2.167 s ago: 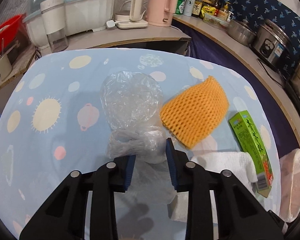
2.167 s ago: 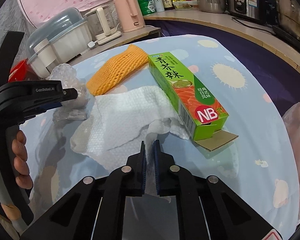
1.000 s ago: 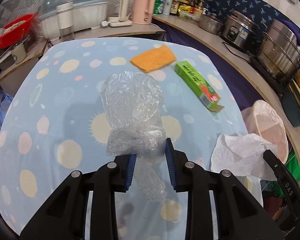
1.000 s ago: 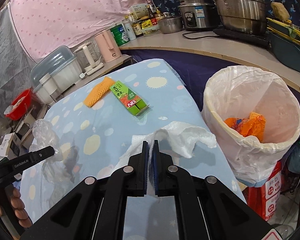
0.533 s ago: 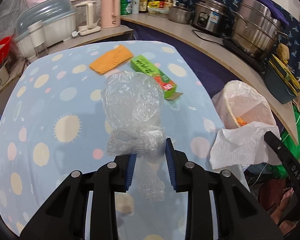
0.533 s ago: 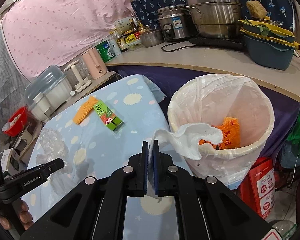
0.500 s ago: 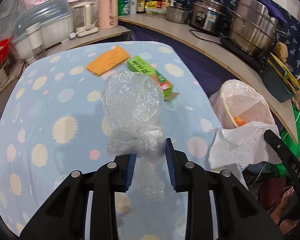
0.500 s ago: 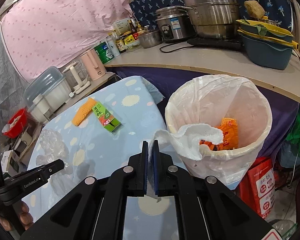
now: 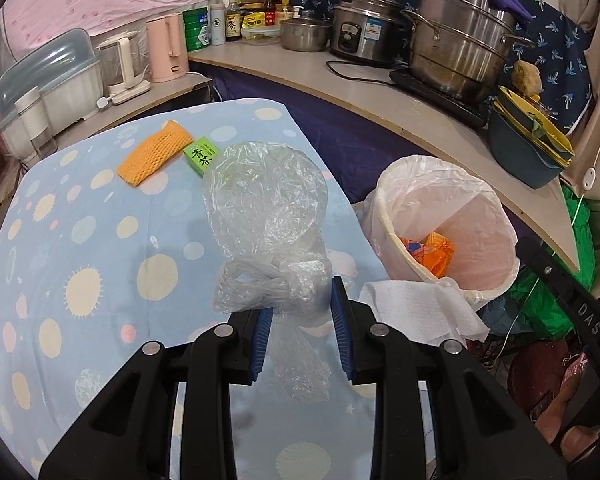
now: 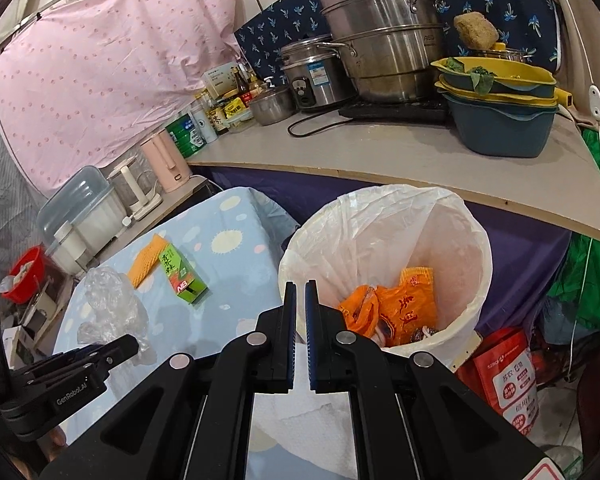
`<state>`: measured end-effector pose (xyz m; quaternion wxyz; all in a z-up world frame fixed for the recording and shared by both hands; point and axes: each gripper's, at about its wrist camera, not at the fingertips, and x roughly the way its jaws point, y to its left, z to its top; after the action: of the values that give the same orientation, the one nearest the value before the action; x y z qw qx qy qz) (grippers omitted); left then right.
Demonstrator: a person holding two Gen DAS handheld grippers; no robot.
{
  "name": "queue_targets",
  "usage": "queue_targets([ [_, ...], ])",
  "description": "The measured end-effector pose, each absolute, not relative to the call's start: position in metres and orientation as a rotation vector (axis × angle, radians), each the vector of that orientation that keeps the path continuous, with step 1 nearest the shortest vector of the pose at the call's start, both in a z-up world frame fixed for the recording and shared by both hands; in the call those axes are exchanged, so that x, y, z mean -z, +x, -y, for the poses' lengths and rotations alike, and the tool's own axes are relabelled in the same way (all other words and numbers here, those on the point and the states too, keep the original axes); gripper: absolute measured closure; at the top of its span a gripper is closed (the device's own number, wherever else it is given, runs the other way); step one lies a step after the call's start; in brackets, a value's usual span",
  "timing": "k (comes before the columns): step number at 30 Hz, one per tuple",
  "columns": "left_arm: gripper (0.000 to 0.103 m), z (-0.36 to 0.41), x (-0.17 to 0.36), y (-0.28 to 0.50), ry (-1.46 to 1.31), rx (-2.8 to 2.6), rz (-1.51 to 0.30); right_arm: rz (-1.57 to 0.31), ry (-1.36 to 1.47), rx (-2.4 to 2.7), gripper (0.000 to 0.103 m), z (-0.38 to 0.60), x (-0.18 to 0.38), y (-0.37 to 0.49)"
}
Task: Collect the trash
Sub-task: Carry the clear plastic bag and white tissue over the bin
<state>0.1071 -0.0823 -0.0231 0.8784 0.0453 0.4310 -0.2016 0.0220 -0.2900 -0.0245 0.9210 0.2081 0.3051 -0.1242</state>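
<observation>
My left gripper is shut on the knotted neck of a clear plastic bag, held above the blue sun-patterned table. My right gripper hovers by the near rim of the white-lined trash bin. Its jaws are opening, with a narrow gap and nothing between the pads. The white paper towel is loose just outside the bin's near rim, below the right fingers. Orange wrappers lie in the bin. A green box and an orange foam net lie on the table.
A curved counter behind the bin carries steel pots, a rice cooker, stacked basins, bottles and a pink kettle. A dish rack stands beyond the table. A red bag and green plastic sit on the floor.
Both grippers moved over toward the bin. The right jaws parted, and the paper towel that hung from them over the bin's rim slipped out and now sits lower. The left keeps its bag.
</observation>
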Motion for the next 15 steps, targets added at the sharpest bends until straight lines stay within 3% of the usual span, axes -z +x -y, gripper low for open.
queue_targets([
  [2, 0.075, 0.082, 0.028, 0.106, 0.098, 0.417, -0.912, -0.638, 0.440, 0.270, 0.048, 0.290, 0.037, 0.015],
  [3, 0.075, 0.082, 0.029, 0.106, 0.100, 0.415, -0.918, -0.639, 0.444, 0.275, 0.044, 0.290, 0.043, 0.011],
  [15, 0.075, 0.087, 0.049, 0.095, 0.137, 0.417, -0.958, -0.814, 0.527, 0.266, 0.042, 0.290, 0.122, 0.011],
])
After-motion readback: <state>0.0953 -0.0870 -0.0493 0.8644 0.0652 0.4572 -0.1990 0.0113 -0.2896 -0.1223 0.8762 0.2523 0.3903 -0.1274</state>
